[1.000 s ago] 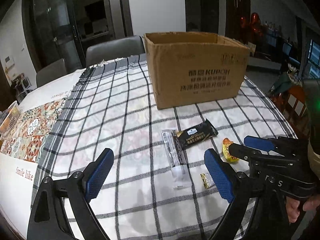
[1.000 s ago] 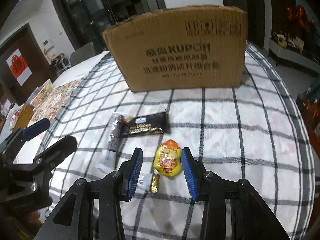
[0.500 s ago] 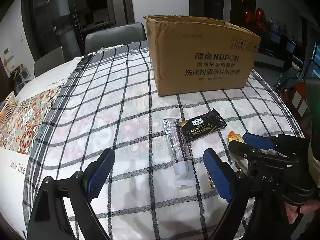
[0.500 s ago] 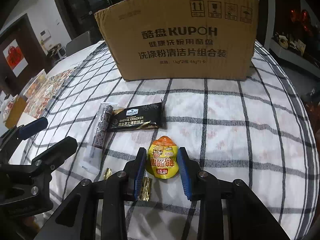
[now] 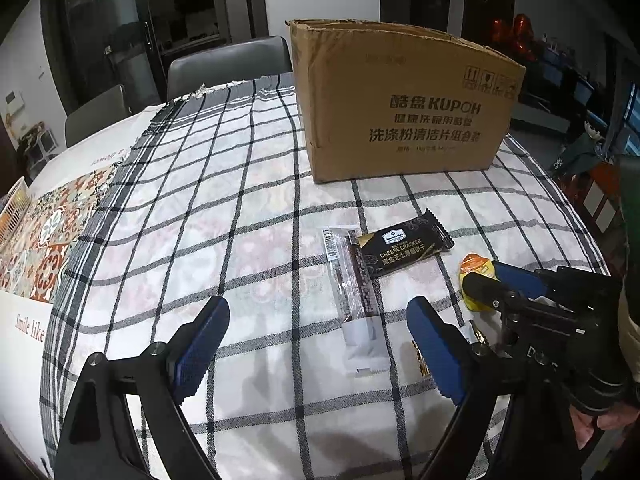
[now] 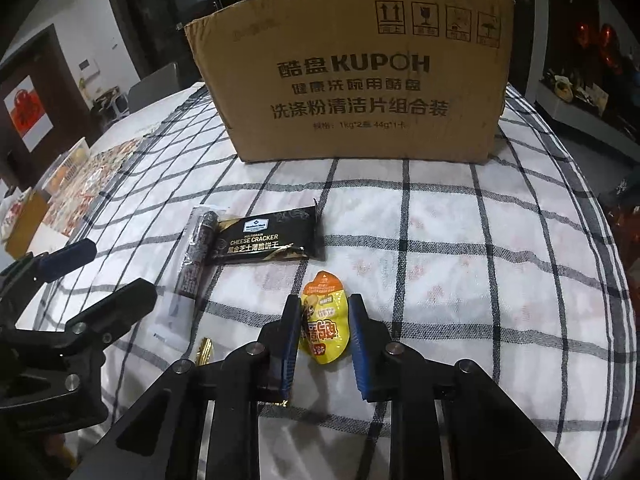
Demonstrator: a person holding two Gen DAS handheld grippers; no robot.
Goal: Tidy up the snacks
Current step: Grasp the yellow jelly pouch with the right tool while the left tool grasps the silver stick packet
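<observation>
Snacks lie on a white tablecloth (image 5: pixel 248 216) with a black grid, spread over a round table in a dim room; a patterned mat (image 5: pixel 44 240) shows at nine o'clock in the left wrist view, and two grey chairs (image 5: pixel 228 64) stand behind the table. One brown cardboard box (image 6: pixel 352 80), open at the top, sits at twelve o'clock. I count four loose items: one black cheese cracker pack (image 6: pixel 266 240), one long clear-wrapped dark stick (image 6: pixel 196 260), one yellow pouch (image 6: pixel 325 320), and one small gold-wrapped piece (image 6: pixel 205 354).

In the right wrist view the cracker pack's long axis runs from nine to three o'clock, the stick runs roughly from twelve to six with its dark end toward the box, and the yellow pouch points its orange top at twelve.

Right gripper (image 6: pixel 322 338) has both blue pads pressed against the pouch's sides, clamped on it at the cloth. Left gripper (image 5: pixel 316 344) hangs with its fingers wide apart, the lower end of the stick lying between them.
</observation>
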